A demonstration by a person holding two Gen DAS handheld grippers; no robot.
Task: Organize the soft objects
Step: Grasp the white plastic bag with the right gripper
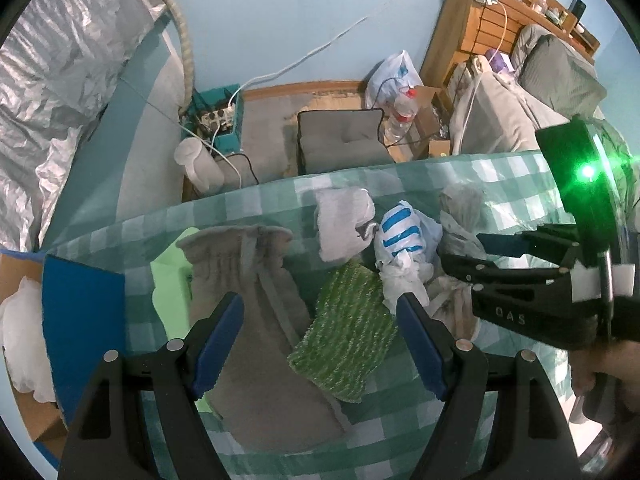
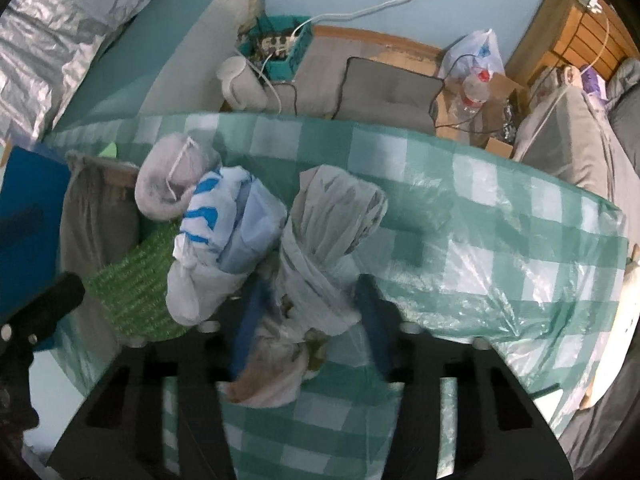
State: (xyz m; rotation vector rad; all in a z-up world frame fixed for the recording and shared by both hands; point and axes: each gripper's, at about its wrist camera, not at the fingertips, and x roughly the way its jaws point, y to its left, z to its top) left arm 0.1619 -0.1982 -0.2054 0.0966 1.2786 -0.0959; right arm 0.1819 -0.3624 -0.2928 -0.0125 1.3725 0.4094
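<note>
Soft things lie on a table with a green-checked cover (image 1: 256, 208). A grey cloth (image 1: 256, 304), a green knit cloth (image 1: 348, 332), a grey sock bundle (image 1: 344, 224), a blue-striped white bag (image 1: 400, 240) and a knotted grey plastic bag (image 2: 328, 236) sit close together. My left gripper (image 1: 320, 344) is open above the grey cloth and the green cloth, holding nothing. My right gripper (image 2: 308, 320) is open, with its blue fingers (image 2: 248, 320) on either side of the knotted bag's lower end and a beige cloth (image 2: 272, 376).
A blue folder (image 1: 80, 320) and a light green sheet (image 1: 172, 280) lie at the table's left. Beyond the far edge are a grey cushion (image 1: 340, 140), a teal crate of cables (image 1: 216, 116), bottles, boxes and a bed (image 1: 520, 112).
</note>
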